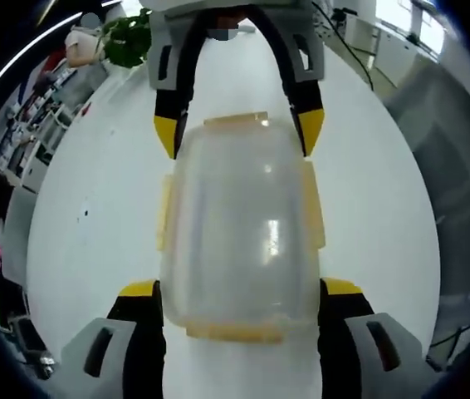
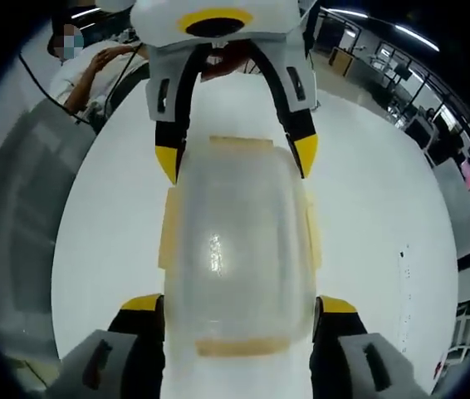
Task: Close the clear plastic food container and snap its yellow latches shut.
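Observation:
A clear plastic food container [image 1: 239, 233] [image 2: 237, 249] lies on the white table [image 1: 85, 224] with its lid resting on top. Pale yellow latches show on its long sides [image 1: 164, 212] and at both ends [image 1: 237, 121]; I cannot tell whether they are snapped down. My left gripper [image 1: 241, 288] [image 2: 237, 158] is open, one jaw on each side of one end of the container. My right gripper [image 2: 239, 303] [image 1: 237, 133] faces it from the opposite end, also open, straddling that end with its yellow tips close to the corners.
A green plant [image 1: 129, 37] stands at the table's far end, with shelves [image 1: 40, 133] beyond it. A seated person [image 2: 94, 71] is behind the left gripper. Grey floor [image 1: 459, 183] runs along the table's edge, and bare tabletop lies on both sides of the container.

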